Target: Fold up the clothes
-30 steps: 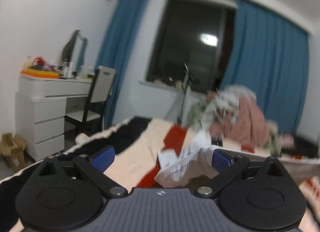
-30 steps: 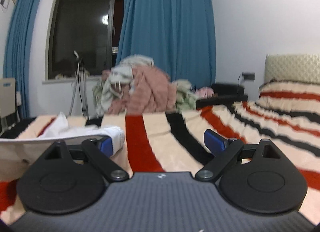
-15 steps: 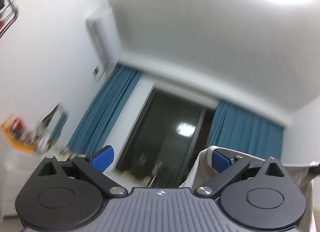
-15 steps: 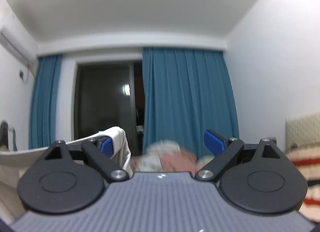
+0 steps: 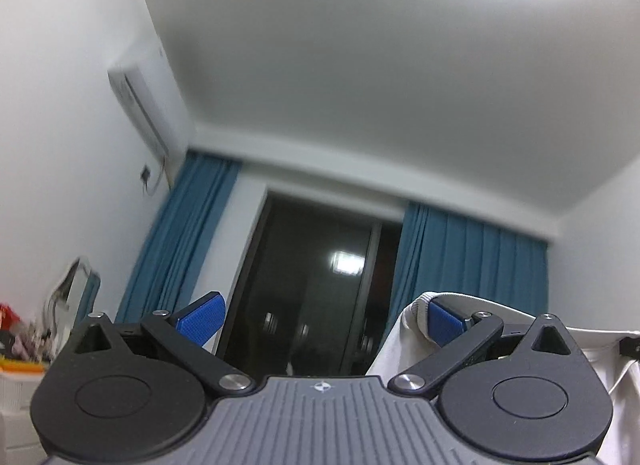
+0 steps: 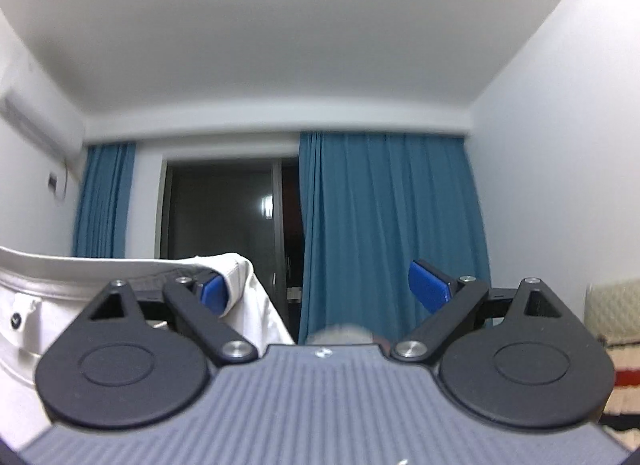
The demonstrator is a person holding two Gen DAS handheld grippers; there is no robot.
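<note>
Both tongs, left tongs (image 5: 320, 319) and right tongs (image 6: 320, 289), are gaping open, the white garment (image 6: 36, 297) hanging hooked between them, its waistband running side to side, aloft above the bed (image 6: 624, 365).

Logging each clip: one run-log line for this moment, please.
stage: lifting | white garment: hooked over one finger of each claw | left claw: open | right claw: open

The left gripper (image 5: 322, 319) is matt black plastic with bright metal pivot screws (image 5: 237, 381) and ridged blue pads (image 5: 200, 315). The white garment (image 6: 248, 297) is soft cloth with a ribbed hem (image 5: 420, 305). The curtains (image 6: 392, 225) are matt blue fabric.
</note>
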